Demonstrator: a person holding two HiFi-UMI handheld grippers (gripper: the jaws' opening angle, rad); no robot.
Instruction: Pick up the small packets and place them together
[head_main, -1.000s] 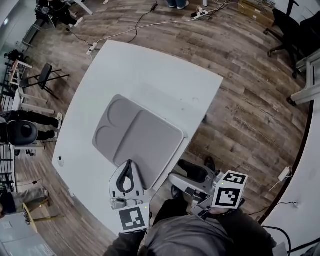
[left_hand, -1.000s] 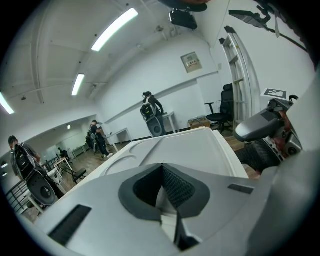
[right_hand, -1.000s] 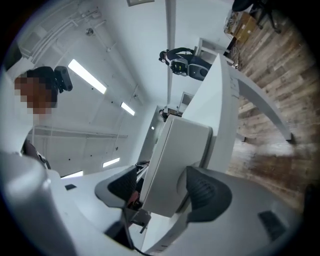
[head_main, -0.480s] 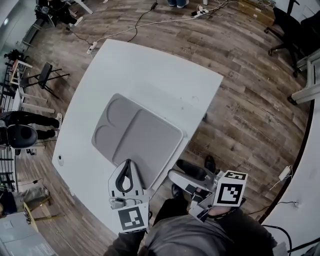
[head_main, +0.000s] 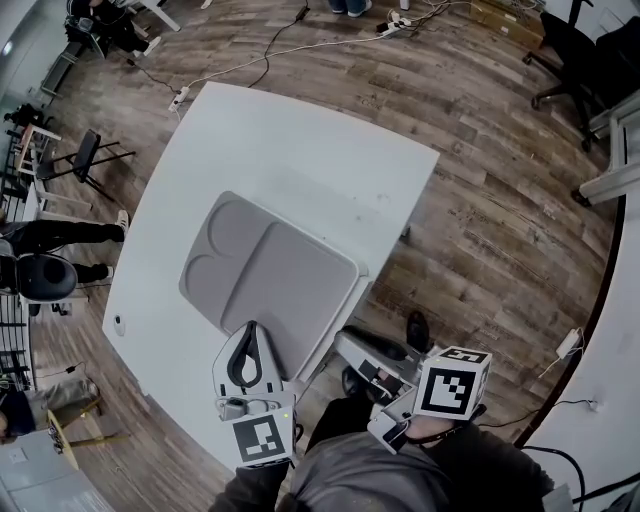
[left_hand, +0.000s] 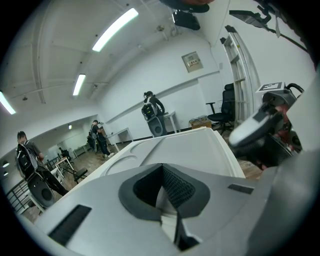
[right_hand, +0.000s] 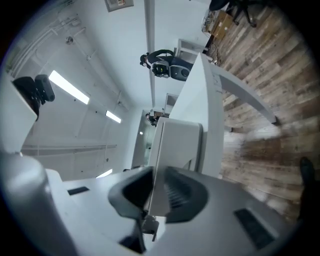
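Observation:
No small packets show in any view. A grey tray with three hollows, nothing in them, lies on the white table. My left gripper hangs over the tray's near corner, its jaws shut with nothing in them; in the left gripper view the tips meet. My right gripper is held off the table's right edge and points level at that edge. Its jaws have just been closing and stand half closed. In the right gripper view a thin white strip shows in the gap; I cannot tell what it is.
A small dark object sits near the table's left edge. Wooden floor surrounds the table, with cables at the far side and an office chair at the top right. My shoe is beside the right gripper. People stand at the far left.
The right gripper's jaws have drawn closer together and the gripper has rolled a little. The left gripper has kept still.

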